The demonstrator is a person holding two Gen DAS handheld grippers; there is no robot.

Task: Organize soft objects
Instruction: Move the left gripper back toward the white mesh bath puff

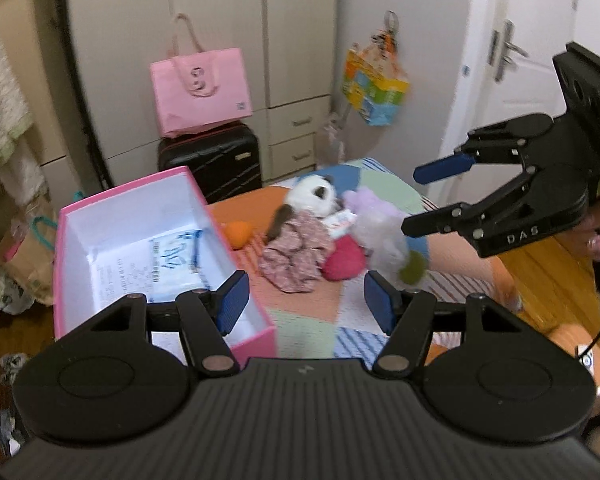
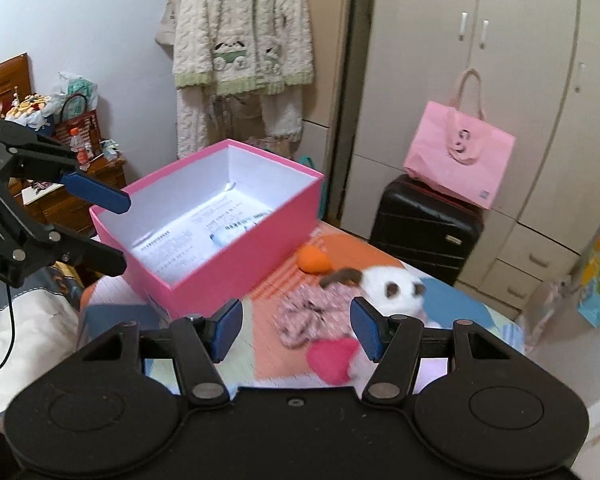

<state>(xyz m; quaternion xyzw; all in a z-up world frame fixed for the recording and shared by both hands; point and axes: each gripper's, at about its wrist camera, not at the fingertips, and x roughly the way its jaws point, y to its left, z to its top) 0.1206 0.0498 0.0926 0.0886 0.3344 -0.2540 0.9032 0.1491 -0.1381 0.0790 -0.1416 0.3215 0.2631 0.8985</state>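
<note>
An open pink box (image 1: 72, 248) (image 2: 236, 256) with papers inside sits on a patchwork bed. Beside it lie soft objects: a panda plush (image 1: 314, 196) (image 2: 392, 284) in a floral dress (image 1: 296, 256) (image 2: 312, 312), an orange ball (image 1: 238, 232) (image 2: 314, 261), a pink heart cushion (image 1: 342, 262) (image 2: 332, 358) and a white and lilac fluffy toy (image 1: 380, 236). My left gripper (image 1: 306, 304) (image 2: 112, 228) is open and empty, above the box corner. My right gripper (image 2: 296, 330) (image 1: 416, 200) is open and empty, above the toys.
A black suitcase (image 1: 216, 164) (image 2: 424, 224) with a pink bag (image 1: 200, 90) (image 2: 458, 156) on top stands against the wardrobe behind the bed. A colourful bag (image 1: 374, 88) hangs at the right. A fleece robe (image 2: 244, 40) hangs on the wall. A wooden nightstand (image 2: 72, 184) holds clutter.
</note>
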